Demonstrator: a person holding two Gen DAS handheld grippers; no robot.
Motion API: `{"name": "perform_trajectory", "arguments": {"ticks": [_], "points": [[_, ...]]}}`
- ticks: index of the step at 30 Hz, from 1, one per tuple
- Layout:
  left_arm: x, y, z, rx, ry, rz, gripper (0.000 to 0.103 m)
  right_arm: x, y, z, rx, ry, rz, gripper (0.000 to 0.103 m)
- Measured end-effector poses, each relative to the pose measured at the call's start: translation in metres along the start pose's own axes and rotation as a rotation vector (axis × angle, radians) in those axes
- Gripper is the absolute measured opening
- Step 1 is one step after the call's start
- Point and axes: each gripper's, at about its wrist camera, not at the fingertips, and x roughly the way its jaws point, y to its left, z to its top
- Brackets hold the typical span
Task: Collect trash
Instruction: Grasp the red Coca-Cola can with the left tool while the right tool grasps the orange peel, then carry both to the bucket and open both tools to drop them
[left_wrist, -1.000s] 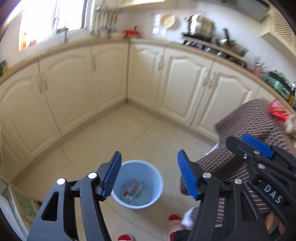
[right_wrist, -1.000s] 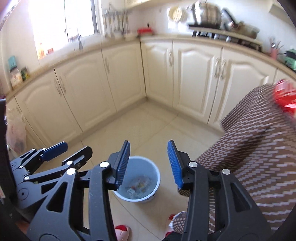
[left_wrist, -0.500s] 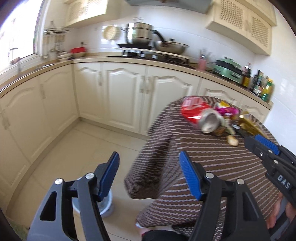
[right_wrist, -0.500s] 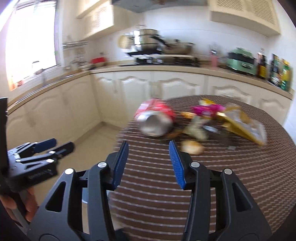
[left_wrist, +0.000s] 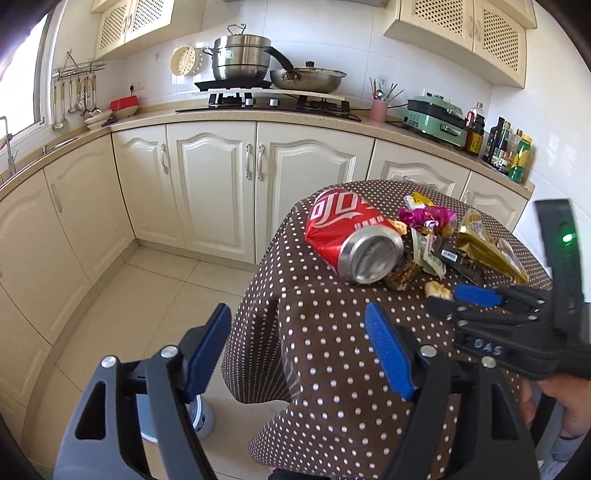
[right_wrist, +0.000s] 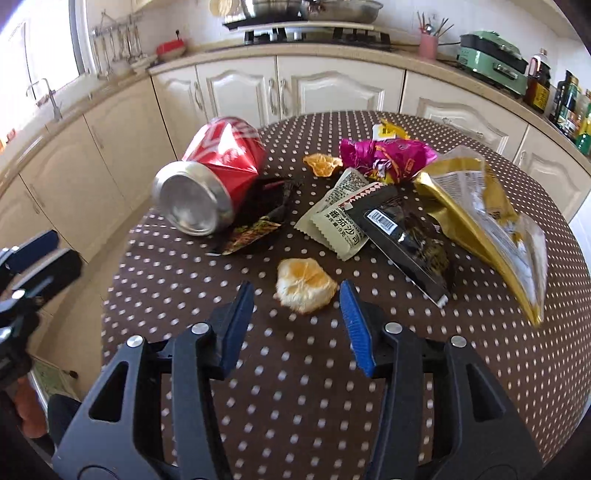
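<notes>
The bin (left_wrist: 201, 417) is mostly hidden behind the left gripper (left_wrist: 299, 349), whose empty jaws have just been widening. The right gripper (right_wrist: 297, 325) gapes empty just short of an orange peel (right_wrist: 304, 284). Beyond lie wrappers (right_wrist: 340, 218) and a dented red can (right_wrist: 212, 179) on the dotted tablecloth (right_wrist: 295, 387); a second ago both views faced the bin on the floor.

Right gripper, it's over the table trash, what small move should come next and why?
Probably ease the right gripper down around the orange peel: its jaws are open and empty, and the peel lies just ahead of them, apart from the other trash.
</notes>
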Motion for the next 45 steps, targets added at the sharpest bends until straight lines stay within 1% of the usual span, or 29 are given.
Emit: {"name": "perform_trajectory", "arguments": {"ticks": [1,2,6,7,10,11,13,16,17,19,20,23,26,30,33,35,36,37,38,39,41,44,45], "points": [[0.002,0.002,0.002,-0.004,0.001,-0.001,0.074,0.005,0.001,0.002,-0.007,0.012,0.001,0.043],[0.005,0.003,0.005,-0.011,0.002,-0.005,0.074,0.006,0.001,0.002,-0.017,0.008,-0.007,0.036],[0.013,0.011,0.012,-0.037,0.008,-0.025,0.074,0.006,-0.006,0.004,-0.027,-0.009,-0.001,0.035],[0.016,0.013,0.014,-0.049,0.009,-0.034,0.074,0.002,-0.007,0.002,-0.023,-0.026,0.002,0.035],[0.027,0.021,0.023,-0.089,0.020,-0.059,0.074,-0.021,-0.011,0.002,-0.021,-0.119,0.001,0.035],[0.031,0.023,0.025,-0.101,0.024,-0.062,0.074,-0.032,-0.008,0.005,-0.023,-0.160,0.016,0.035],[0.044,0.027,0.033,-0.123,0.045,-0.062,0.075,-0.041,-0.003,0.016,-0.030,-0.204,0.028,0.035],[0.066,0.031,0.043,-0.152,0.093,-0.038,0.075,-0.036,0.007,0.038,-0.038,-0.230,0.046,0.035],[0.072,0.032,0.045,-0.159,0.106,-0.035,0.075,-0.031,0.009,0.045,-0.039,-0.230,0.051,0.035],[0.082,0.035,0.048,-0.178,0.127,-0.054,0.075,-0.019,0.014,0.057,-0.036,-0.223,0.058,0.035],[0.088,0.036,0.049,-0.191,0.134,-0.071,0.074,-0.014,0.015,0.062,-0.038,-0.211,0.057,0.035],[0.097,0.038,0.050,-0.207,0.145,-0.086,0.074,0.009,0.012,0.072,-0.041,-0.160,0.049,0.035],[0.107,0.036,0.051,-0.216,0.143,-0.110,0.074,0.021,0.007,0.071,-0.034,-0.128,0.048,0.035],[0.117,0.029,0.056,-0.238,0.142,-0.166,0.075,0.029,0.006,0.068,-0.047,-0.116,0.031,0.035],[0.122,0.022,0.058,-0.235,0.145,-0.203,0.074,0.033,0.005,0.068,-0.050,-0.108,0.028,0.035],[0.124,0.016,0.060,-0.224,0.147,-0.213,0.074,0.036,0.006,0.066,-0.056,-0.104,0.028,0.035],[0.125,0.012,0.060,-0.221,0.145,-0.218,0.071,0.035,0.007,0.065,-0.059,-0.106,0.029,0.035],[0.126,0.010,0.060,-0.220,0.147,-0.236,0.060,0.035,0.008,0.065,-0.064,-0.107,0.030,0.035],[0.126,0.010,0.060,-0.224,0.147,-0.253,0.051,0.034,0.009,0.064,-0.066,-0.110,0.031,0.035],[0.125,0.009,0.059,-0.233,0.145,-0.268,0.049,0.033,0.011,0.065,-0.069,-0.116,0.027,0.035],[0.120,0.007,0.059,-0.222,0.131,-0.261,0.042,0.030,0.014,0.064,-0.079,-0.129,0.015,0.035],[0.107,0.006,0.058,-0.206,0.093,-0.258,0.035,0.025,0.016,0.064,-0.077,-0.148,0.010,0.035],[0.101,0.005,0.058,-0.197,0.078,-0.258,0.034,0.023,0.017,0.064,-0.074,-0.155,0.011,0.035]]}}
